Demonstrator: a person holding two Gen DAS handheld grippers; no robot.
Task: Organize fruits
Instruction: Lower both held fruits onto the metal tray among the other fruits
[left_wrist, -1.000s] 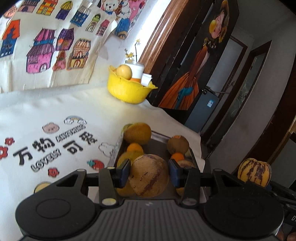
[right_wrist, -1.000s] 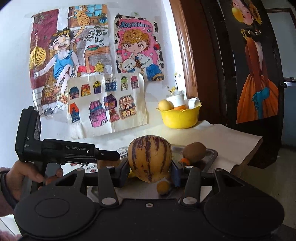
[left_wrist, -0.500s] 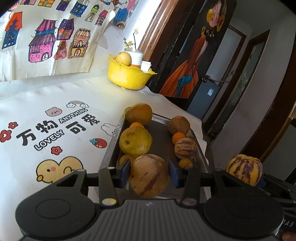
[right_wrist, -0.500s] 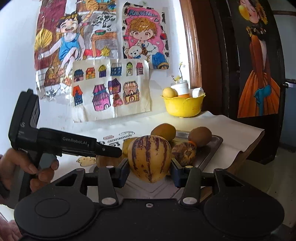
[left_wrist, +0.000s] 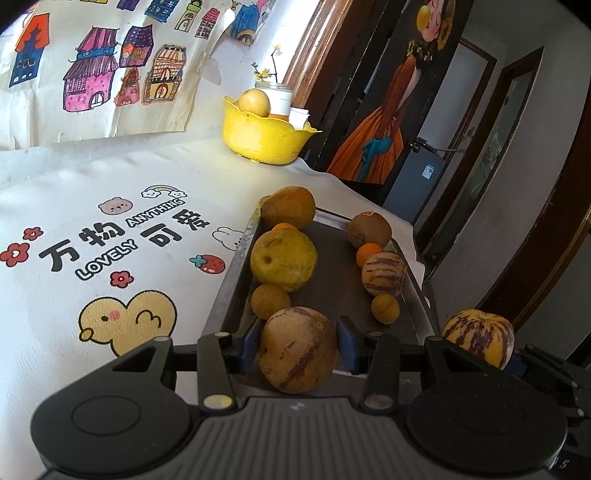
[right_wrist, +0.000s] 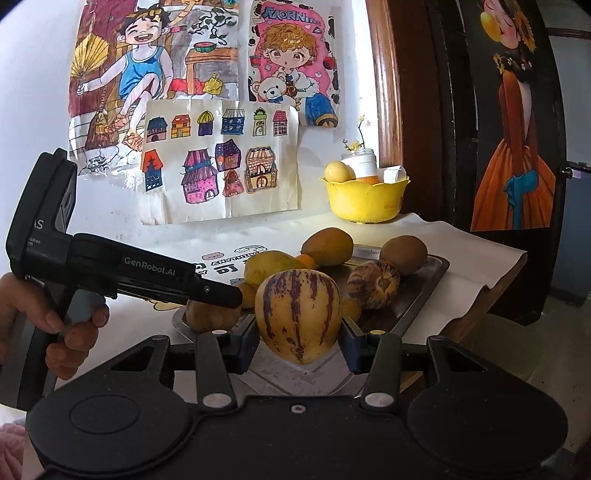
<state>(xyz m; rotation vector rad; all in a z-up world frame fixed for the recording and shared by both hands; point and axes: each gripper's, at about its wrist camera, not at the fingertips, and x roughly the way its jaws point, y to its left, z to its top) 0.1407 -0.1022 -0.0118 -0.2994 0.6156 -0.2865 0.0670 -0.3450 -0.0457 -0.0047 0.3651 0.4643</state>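
My left gripper (left_wrist: 297, 345) is shut on a round brown fruit with faint stripes (left_wrist: 297, 354), held just over the near end of the metal tray (left_wrist: 234, 284). My right gripper (right_wrist: 299, 343) is shut on a yellow fruit with purple stripes (right_wrist: 299, 314), in front of the tray's near right corner (right_wrist: 410, 314). The tray holds several fruits: a big yellow one (left_wrist: 283, 260), a brown one (left_wrist: 290, 207), a kiwi (left_wrist: 369, 229), a small striped one (left_wrist: 384, 273). The striped yellow fruit (left_wrist: 478, 339) also shows at the right in the left wrist view.
A yellow bowl (left_wrist: 264, 138) with a fruit and white jars stands at the table's far end by the wall. A printed cloth (left_wrist: 110, 236) covers the table. A hand (right_wrist: 74, 332) grips the left gripper's handle. The table's right edge (right_wrist: 487, 280) drops off beside the tray.
Both grippers have come down and closer to the tray, each still holding its fruit. The tray and its fruits now show more fully in both views.
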